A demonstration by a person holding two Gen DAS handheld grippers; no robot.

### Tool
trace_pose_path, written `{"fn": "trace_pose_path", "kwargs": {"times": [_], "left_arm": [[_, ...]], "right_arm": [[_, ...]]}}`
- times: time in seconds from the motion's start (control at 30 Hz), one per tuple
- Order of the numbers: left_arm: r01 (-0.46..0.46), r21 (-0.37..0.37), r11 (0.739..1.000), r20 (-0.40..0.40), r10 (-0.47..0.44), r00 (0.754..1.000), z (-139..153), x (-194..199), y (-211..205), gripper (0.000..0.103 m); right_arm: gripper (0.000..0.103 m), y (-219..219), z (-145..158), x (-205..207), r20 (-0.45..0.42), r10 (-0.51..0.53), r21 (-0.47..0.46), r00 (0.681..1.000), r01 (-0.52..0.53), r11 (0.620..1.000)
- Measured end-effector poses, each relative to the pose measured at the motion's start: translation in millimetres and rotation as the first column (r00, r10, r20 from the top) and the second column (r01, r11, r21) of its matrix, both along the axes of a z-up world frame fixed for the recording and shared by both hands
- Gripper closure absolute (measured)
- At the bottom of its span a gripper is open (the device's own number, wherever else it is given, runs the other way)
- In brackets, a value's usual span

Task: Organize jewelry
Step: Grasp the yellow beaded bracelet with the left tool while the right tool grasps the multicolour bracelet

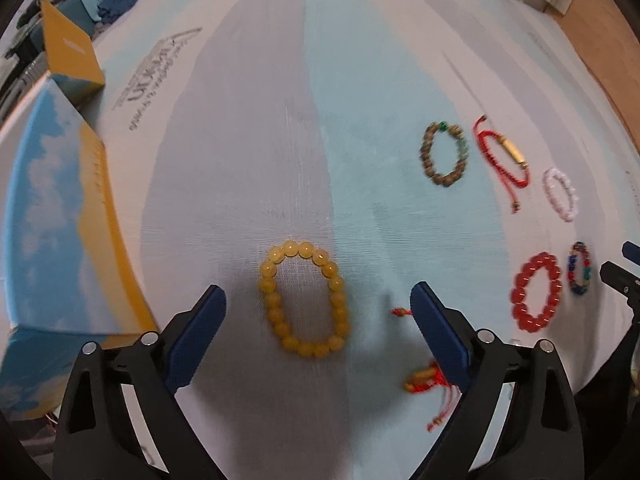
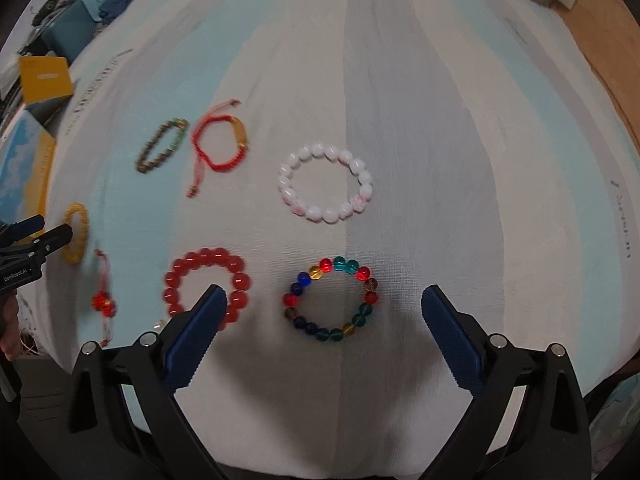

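Left hand-held gripper spread wide, empty, straddling yellow bead bracelet on striped cloth. Right hand-held gripper likewise wide, empty, above multicoloured bead bracelet. Red bead bracelet beside its left finger; white bead bracelet farther back. Blue-and-yellow box at left.

Seven bracelets lie apart on cloth. Beaded bracelet nearest box at left; knotted cord, possibly a bracelet, just right.
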State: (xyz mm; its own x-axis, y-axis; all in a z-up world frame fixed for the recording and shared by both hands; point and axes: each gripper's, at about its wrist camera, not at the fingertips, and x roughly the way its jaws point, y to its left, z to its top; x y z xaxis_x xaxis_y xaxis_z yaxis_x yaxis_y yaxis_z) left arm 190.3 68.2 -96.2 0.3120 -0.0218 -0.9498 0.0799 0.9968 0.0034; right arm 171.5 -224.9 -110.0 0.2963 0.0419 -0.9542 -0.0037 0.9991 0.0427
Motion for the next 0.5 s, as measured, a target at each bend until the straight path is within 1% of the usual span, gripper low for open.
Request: {"fn": "trace_pose_path", "kwargs": {"times": [0.07,0.2,0.33,0.43,0.5], "left_arm": [[-0.001,0.002,1.0,-0.015,0.001,1.0,-11,4,0,0.018],[-0.001,0.012,1.0,-0.036,0.001,0.999,-29,11,1,0.021],[0.002,0.026,1.0,-0.029,-0.002,1.0,-33,12,-2,0.022],[-0.006,0.032,0.999,-0.024,0.006,1.0,-32,13,-1,0.03],[-0.012,0.04,0.999,-0.023,0.012,1.0,-32,13,0,0.04]], "right_arm": [[0.011,-4,-13,5,-0.025,-0.015,0.001,1.0,0.015,1.0],[0.017,-9,-34,12,-0.069,-0.037,0.01,0.997,0.038,0.999],[0.022,-12,-49,16,-0.104,-0.052,0.021,0.993,0.054,0.998],[0.026,-13,-56,16,-0.116,-0.059,0.041,0.992,0.064,0.997],[0.031,-11,-56,15,-0.118,-0.061,0.049,0.991,0.067,0.997]]}}
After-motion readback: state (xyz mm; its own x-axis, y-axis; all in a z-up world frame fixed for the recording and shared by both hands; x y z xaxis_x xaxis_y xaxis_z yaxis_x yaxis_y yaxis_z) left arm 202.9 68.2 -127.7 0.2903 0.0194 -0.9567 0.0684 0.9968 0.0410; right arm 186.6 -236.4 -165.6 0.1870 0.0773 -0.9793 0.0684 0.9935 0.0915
